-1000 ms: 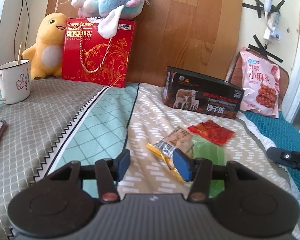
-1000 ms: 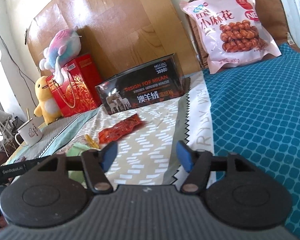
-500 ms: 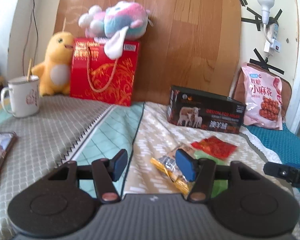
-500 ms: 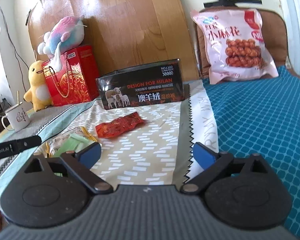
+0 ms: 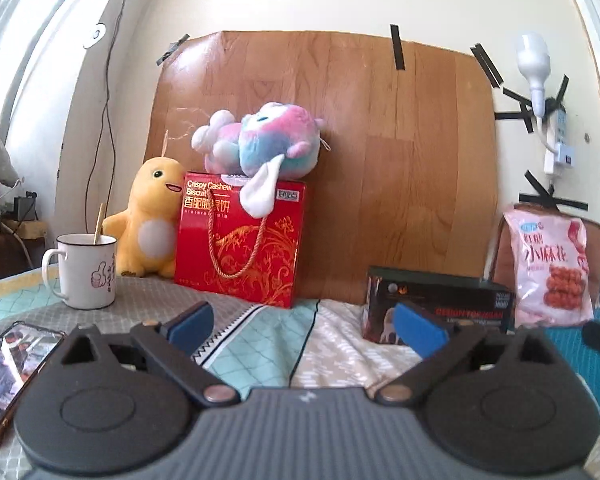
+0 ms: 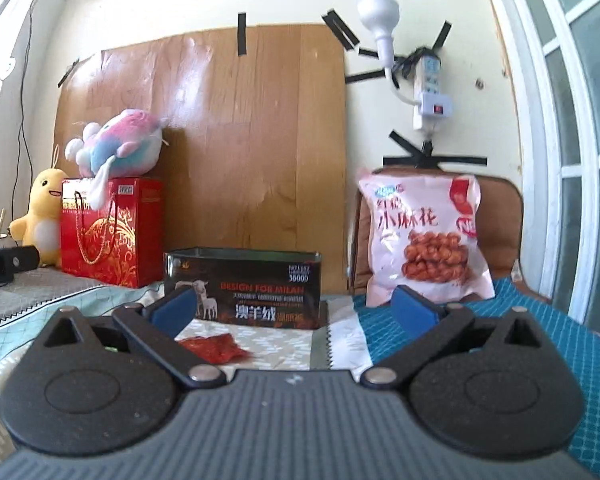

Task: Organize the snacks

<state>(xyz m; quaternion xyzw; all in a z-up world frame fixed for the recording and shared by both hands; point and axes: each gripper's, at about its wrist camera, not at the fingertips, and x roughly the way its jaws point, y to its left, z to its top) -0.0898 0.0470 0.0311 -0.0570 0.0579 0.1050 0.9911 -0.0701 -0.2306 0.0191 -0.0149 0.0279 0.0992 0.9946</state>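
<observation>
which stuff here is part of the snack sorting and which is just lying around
Snack job: red snack packet; pink snack bag; black box, open-topped, perhaps the container; red biscuit box.

Lying about: mug; phone; yellow plush; pastel plush.

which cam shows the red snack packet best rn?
Right wrist: the red snack packet lies flat on the cloth before the black box, partly hidden by the right gripper. The left wrist view does not show it.
</observation>
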